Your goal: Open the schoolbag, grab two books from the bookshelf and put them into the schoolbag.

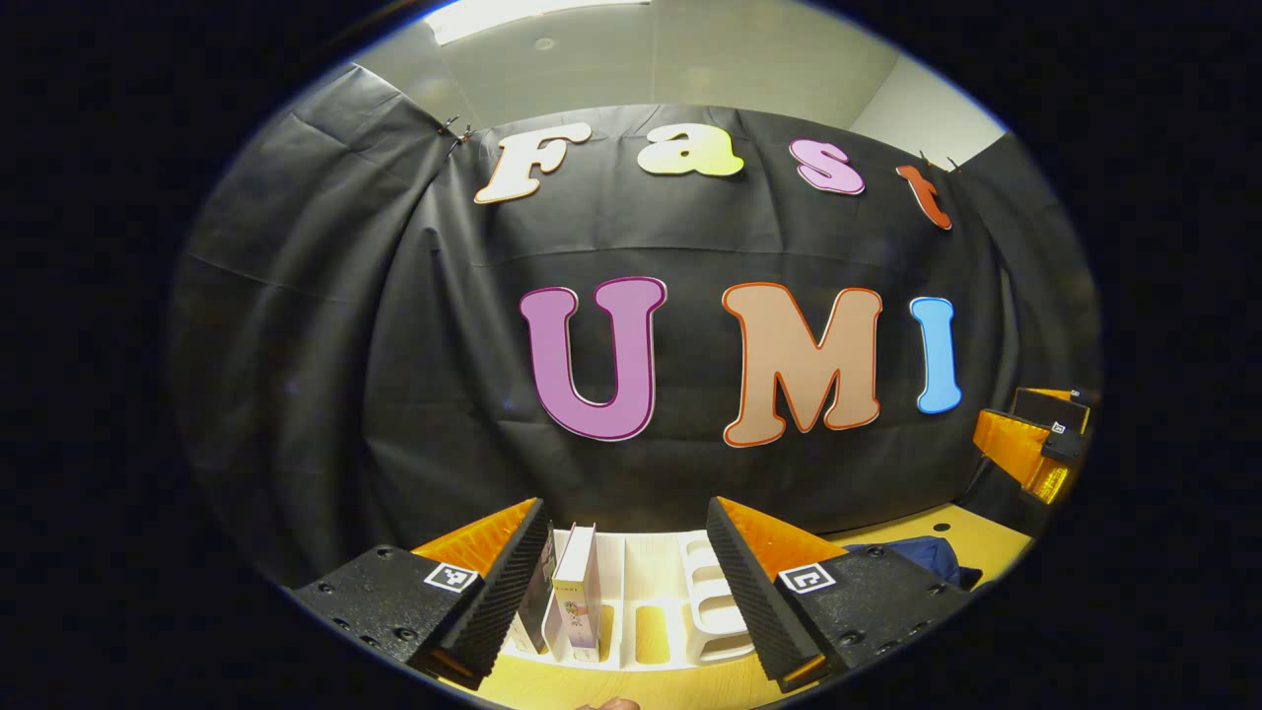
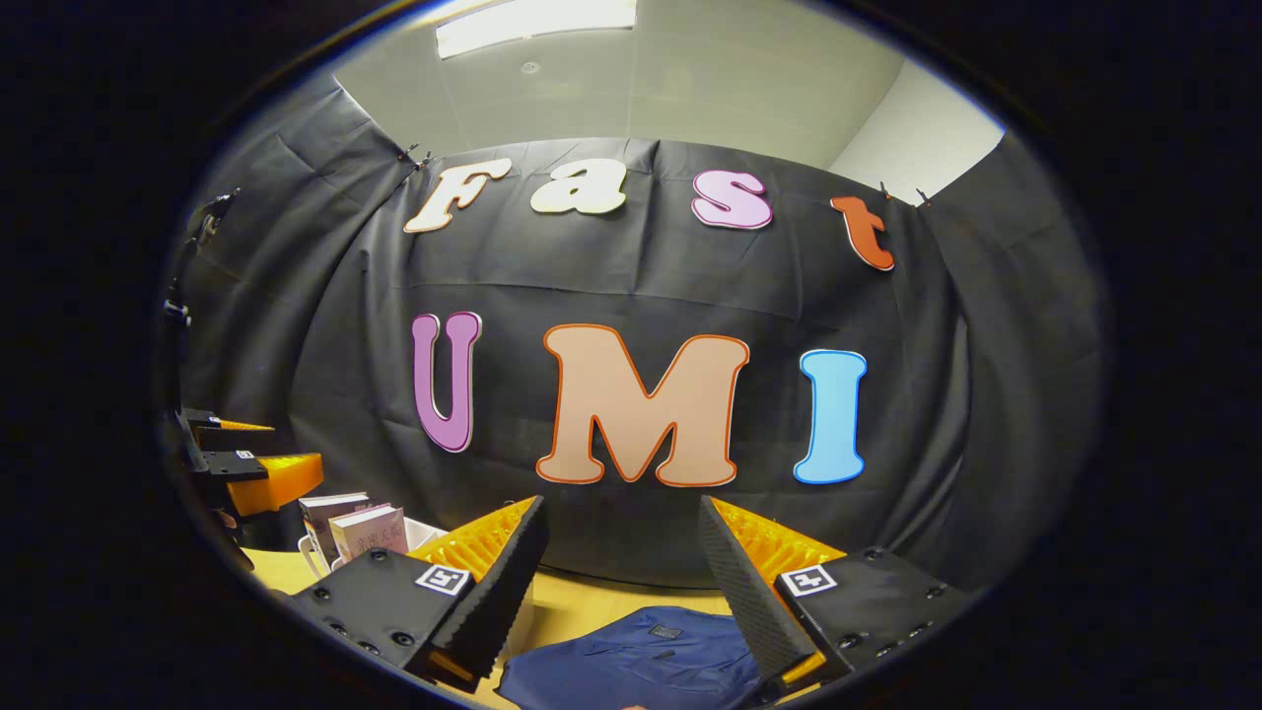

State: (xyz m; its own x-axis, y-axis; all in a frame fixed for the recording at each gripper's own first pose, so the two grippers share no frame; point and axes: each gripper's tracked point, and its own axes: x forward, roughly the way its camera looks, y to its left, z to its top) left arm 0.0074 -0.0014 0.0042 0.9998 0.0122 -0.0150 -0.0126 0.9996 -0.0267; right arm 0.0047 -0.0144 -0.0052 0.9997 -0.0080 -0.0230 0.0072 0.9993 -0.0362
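In the left gripper view my left gripper (image 1: 626,557) is open and held above the white bookshelf (image 1: 712,616), where two books (image 1: 580,597) stand upright in the left slots. A corner of the dark blue schoolbag (image 1: 927,557) lies to the right on the table. In the right gripper view my right gripper (image 2: 619,552) is open and empty, hovering over the blue schoolbag (image 2: 641,661), which lies flat below it. The two books (image 2: 365,528) and the bookshelf show at its left, with the left gripper (image 2: 246,468) above them.
The yellow wooden table (image 1: 976,537) carries the bookshelf and the bag. The black cloth wall stands close behind them. The right gripper (image 1: 1035,439) shows at the right edge of the left gripper view.
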